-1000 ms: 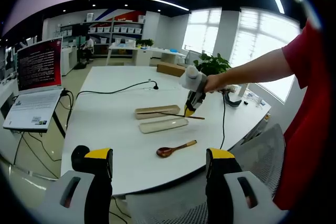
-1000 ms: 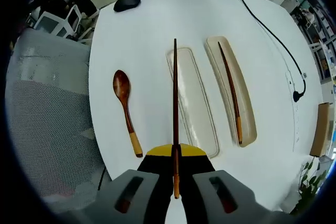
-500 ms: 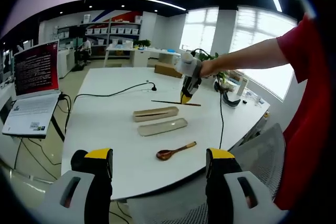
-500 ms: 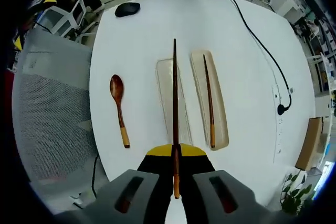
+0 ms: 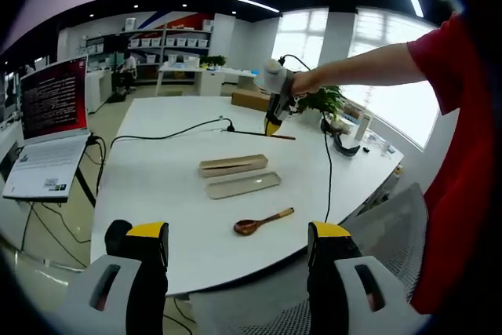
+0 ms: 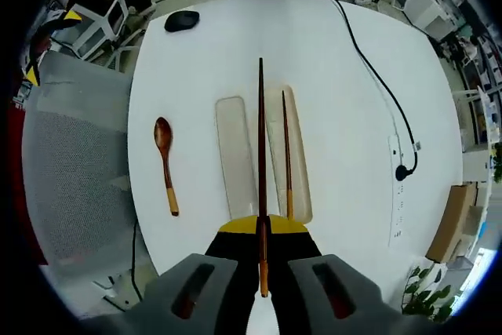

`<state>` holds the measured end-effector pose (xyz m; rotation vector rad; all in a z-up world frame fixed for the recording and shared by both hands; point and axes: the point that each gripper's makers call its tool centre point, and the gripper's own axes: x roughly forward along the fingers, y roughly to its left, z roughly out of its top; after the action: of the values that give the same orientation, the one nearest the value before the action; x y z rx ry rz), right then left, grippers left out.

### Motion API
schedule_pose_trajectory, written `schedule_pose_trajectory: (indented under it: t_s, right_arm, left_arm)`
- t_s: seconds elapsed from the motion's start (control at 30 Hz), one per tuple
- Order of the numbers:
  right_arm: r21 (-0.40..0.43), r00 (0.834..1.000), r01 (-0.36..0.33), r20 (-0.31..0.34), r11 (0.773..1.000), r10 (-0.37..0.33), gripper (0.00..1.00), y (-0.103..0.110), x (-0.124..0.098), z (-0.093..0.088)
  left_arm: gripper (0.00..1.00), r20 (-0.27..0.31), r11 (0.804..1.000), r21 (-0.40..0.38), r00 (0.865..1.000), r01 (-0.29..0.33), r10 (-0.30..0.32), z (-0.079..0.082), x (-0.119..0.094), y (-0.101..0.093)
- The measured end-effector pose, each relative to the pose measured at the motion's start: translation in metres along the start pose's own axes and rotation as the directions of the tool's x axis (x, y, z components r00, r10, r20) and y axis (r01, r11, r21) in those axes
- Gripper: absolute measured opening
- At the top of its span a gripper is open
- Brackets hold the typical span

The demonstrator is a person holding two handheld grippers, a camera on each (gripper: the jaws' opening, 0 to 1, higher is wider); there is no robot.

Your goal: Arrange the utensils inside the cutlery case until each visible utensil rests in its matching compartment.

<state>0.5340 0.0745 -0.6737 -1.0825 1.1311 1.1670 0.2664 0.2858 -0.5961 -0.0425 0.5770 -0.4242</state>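
Chopstick (image 6: 261,147) number two is clamped between the jaws of my right gripper (image 6: 262,272), sticking straight out ahead of it and held high above the table (image 6: 345,139). From the right gripper view I look down on the rest: its twin, the other chopstick (image 6: 286,151), already lies lengthwise in one half of the cutlery case (image 6: 300,186), the half farther from the spoon. The second half, which I take to be the lid (image 6: 235,154), sits just beside it and looks bare. The wooden spoon (image 6: 164,164) lies loose on the table, apart from both halves, toward the edge where the mesh chair (image 6: 70,178) stands.

So I judge the job roughly a third done: one chopstick placed, one in the air, and the spoon untouched. What is left is to lower the held chopstick beside its twin, then fetch the spoon and lay it in its own place; I cannot tell from here how the case is divided inside.

My left gripper (image 5: 235,272) hangs low at the near edge of the table, its jaws spread wide with nothing between them. In the left gripper view I see the right gripper (image 5: 274,115) out over the far side of the table, with the two case halves and the spoon between us.

Farther out, a black cable (image 6: 376,76) runs across the table, a mouse (image 6: 181,20) sits near one corner, and a laptop (image 5: 51,127) stands off to the side.
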Motion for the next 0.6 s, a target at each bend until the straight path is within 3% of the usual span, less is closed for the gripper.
schedule_pose_trajectory:
  t_s: [0.13, 0.37, 0.6]
  right_arm:
    - [-0.052, 0.999, 0.028, -0.042, 0.998, -0.03, 0.0, -0.014, -0.005, -0.003]
    - [-0.05, 0.999, 0.029, -0.022, 0.998, -0.03, 0.0, -0.034, -0.009, 0.01]
    - [-0.047, 0.999, 0.035, -0.005, 0.998, -0.036, 0.0, -0.049, 0.005, 0.024]
  left_arm:
    - [0.74, 0.004, 1.0, -0.01, 1.0, -0.003, 0.003, 0.0, 0.001, 0.002]
    - [0.74, -0.004, 1.0, -0.02, 1.0, -0.002, 0.002, -0.002, 0.005, 0.003]
    - [0.74, -0.017, 1.0, -0.031, 1.0, 0.0, 0.0, -0.004, 0.009, 0.005]
